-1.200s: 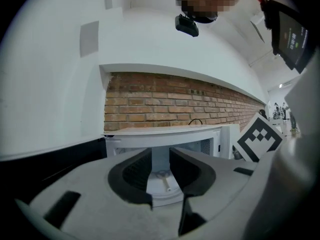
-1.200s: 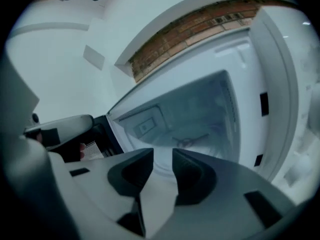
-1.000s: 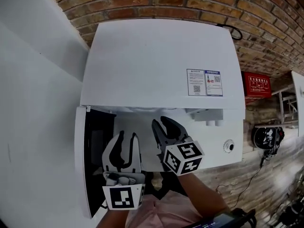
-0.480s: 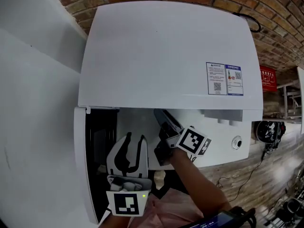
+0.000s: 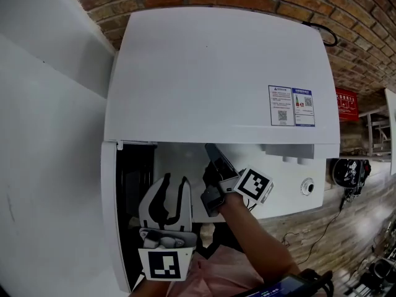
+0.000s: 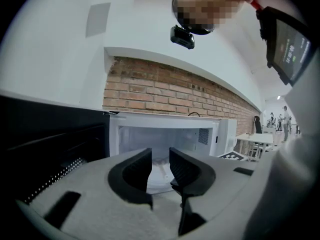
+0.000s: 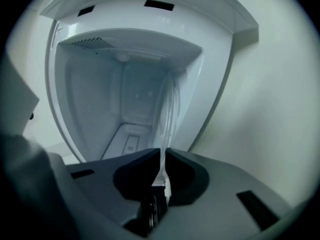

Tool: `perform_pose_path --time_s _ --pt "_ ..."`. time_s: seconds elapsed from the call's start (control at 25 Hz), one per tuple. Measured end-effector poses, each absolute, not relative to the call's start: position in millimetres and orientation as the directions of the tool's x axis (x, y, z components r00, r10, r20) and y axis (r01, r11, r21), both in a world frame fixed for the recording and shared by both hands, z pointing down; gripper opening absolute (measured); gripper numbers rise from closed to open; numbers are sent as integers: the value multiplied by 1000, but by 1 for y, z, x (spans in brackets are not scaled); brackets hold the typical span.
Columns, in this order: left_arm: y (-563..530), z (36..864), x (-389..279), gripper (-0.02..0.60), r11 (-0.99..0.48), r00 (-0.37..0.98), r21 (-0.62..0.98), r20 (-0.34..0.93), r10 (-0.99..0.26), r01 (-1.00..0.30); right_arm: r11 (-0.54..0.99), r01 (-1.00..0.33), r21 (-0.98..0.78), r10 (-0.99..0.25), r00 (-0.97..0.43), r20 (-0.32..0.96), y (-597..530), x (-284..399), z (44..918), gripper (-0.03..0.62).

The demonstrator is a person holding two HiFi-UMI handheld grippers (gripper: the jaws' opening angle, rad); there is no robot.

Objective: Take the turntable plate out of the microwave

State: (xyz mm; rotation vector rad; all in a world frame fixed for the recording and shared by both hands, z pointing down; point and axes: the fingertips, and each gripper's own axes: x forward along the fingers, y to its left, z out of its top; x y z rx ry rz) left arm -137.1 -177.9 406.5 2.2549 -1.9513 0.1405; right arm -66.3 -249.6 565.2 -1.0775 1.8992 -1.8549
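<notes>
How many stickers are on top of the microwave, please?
2: a white sticker and a blue-edged sticker, side by side near the front right of the microwave top. None seem hidden.

Head view: turntable plate (image 7: 165, 134) hidden under microwave (image 5: 210, 73); label (image 5: 291, 106) print unreadable.

Nothing fully legible at this res. On top of the microwave (image 5: 204, 73) sit two labels side by side: a white sticker (image 5: 279, 106) w/ a blue header and a blue-bordered sticker (image 5: 303, 107), each w/ a QR code (print too small to read). A red sign (image 5: 344, 104) on the brick wall (image 5: 346, 23) bears pale lettering, possibly characters, unreadable. In the left gripper view a dark screen (image 6: 291, 43) shows faint digits, illegible.
</notes>
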Motion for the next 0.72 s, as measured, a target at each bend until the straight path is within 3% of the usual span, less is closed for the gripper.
perform_pose_path --time_s 0.72 --pt "-160 397 -134 115 -149 155 50 153 -976 -988 -113 -272 -956 -671 -689 275 -204 -55 562 32"
